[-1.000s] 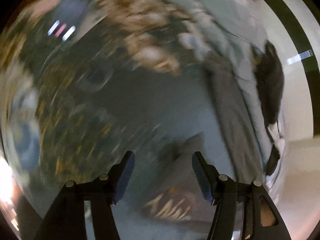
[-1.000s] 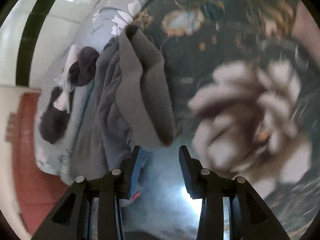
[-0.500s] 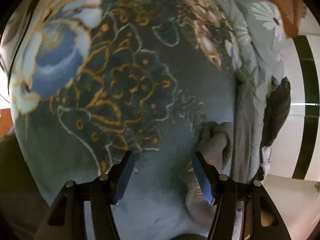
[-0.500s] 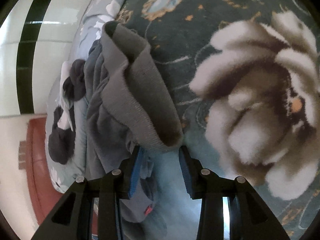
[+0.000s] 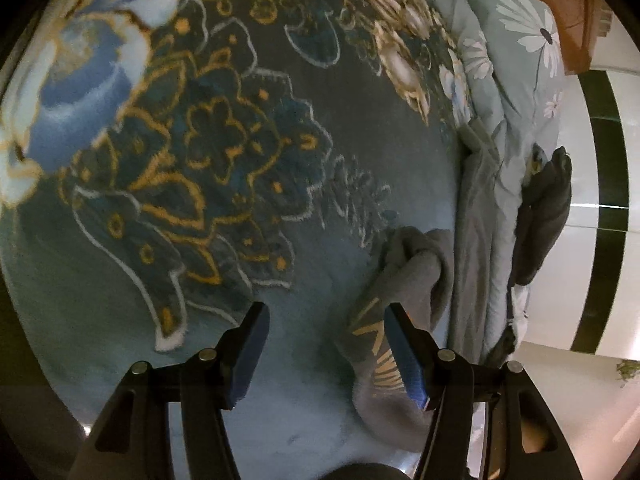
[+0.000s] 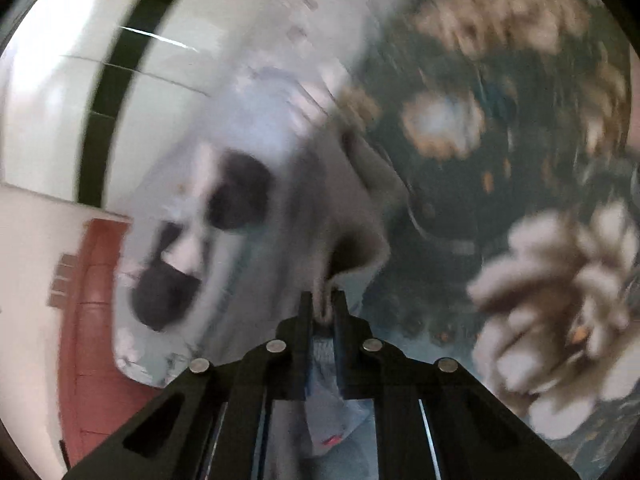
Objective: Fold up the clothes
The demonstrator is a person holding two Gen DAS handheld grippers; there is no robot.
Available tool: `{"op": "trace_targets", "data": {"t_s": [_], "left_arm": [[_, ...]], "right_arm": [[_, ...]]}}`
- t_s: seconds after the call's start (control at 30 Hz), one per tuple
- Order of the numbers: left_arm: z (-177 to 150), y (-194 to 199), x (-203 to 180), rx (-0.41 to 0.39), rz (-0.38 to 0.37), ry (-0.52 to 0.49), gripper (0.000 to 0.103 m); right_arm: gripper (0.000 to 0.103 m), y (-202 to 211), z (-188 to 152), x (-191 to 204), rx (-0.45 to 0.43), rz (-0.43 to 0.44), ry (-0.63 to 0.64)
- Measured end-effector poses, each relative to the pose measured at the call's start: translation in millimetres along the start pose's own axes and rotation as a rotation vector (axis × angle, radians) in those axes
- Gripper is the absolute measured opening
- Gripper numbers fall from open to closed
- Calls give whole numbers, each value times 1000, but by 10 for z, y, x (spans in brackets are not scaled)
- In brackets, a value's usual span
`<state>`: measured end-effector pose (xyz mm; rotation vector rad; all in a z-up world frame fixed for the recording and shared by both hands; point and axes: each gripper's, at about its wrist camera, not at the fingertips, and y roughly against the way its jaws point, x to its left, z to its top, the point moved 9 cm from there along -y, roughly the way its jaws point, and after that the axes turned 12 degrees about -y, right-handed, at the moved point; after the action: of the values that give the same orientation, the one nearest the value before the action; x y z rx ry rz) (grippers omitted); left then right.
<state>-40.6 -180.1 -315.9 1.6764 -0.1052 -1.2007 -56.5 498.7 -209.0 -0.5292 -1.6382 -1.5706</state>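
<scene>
A grey garment [image 5: 404, 280] with gold lettering lies crumpled on the patterned dark teal blanket [image 5: 224, 168], at the right of the left wrist view. My left gripper [image 5: 326, 320] is open and empty, its right finger beside the garment's printed part. My right gripper [image 6: 323, 304] is shut on an edge of the grey garment [image 6: 360, 216], which hangs up from the jaws. The right wrist view is blurred by motion.
A pale blue floral duvet [image 5: 516, 92] lies bunched along the bed's edge, with dark clothes [image 5: 544, 216] on it. More grey cloth [image 5: 476, 240] runs beside it. A white tiled wall with a black stripe [image 5: 600, 200] and a red-brown headboard [image 6: 92, 320] border the bed.
My right gripper has closed on the grey garment's edge and is moving fast. My left gripper has come closer to the garment's printed part and stays open.
</scene>
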Motion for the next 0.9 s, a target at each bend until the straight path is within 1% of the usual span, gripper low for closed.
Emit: {"op": "trace_targets", "data": {"t_s": [0.07,0.1,0.17,0.3,0.37,0.43,0.57,0.6,0.63,0.67,0.7,0.77,0.83,0.9], "left_arm": [[-39,-67,-49,29,-58,26,64],[-60,-111,-74,43,-87,41,64],[-101,-207,-125,71,-131,69,64],[-217,-325,-192,132,-208,131,64],[-247,-358,-199,139,-208,132,64],[-273,-392,-184,147,-206,139,64],[-235,-346,-146,97,-262,168,61],[-230,-338,-171,88,-288,180,58],[-229,-330,-184,79,-301,186,43],[-228,-324,-202,75,-302,185,32],[-223,-316,-240,74,-298,178,29],[-191,-281,-354,58,-305,160,13],[-120,-204,-505,15,-304,117,11],[-36,-147,-756,-26,-302,40,10]], "right_arm": [[8,322,150,92,-66,43,20],[8,440,210,81,-89,37,30],[8,587,284,-84,-110,-24,35],[8,685,319,-437,-116,-82,-30],[8,694,312,-618,-111,-114,-67],[8,651,273,-760,-84,-136,-95],[8,581,182,-882,-52,-156,-103],[8,576,170,-889,-48,-158,-101],[8,578,162,-884,-45,-158,-99],[8,582,155,-876,-42,-159,-96],[8,589,149,-867,-40,-159,-94],[8,599,141,-855,-34,-159,-90],[9,608,130,-844,-30,-160,-88],[9,599,117,-839,-26,-162,-89]]}}
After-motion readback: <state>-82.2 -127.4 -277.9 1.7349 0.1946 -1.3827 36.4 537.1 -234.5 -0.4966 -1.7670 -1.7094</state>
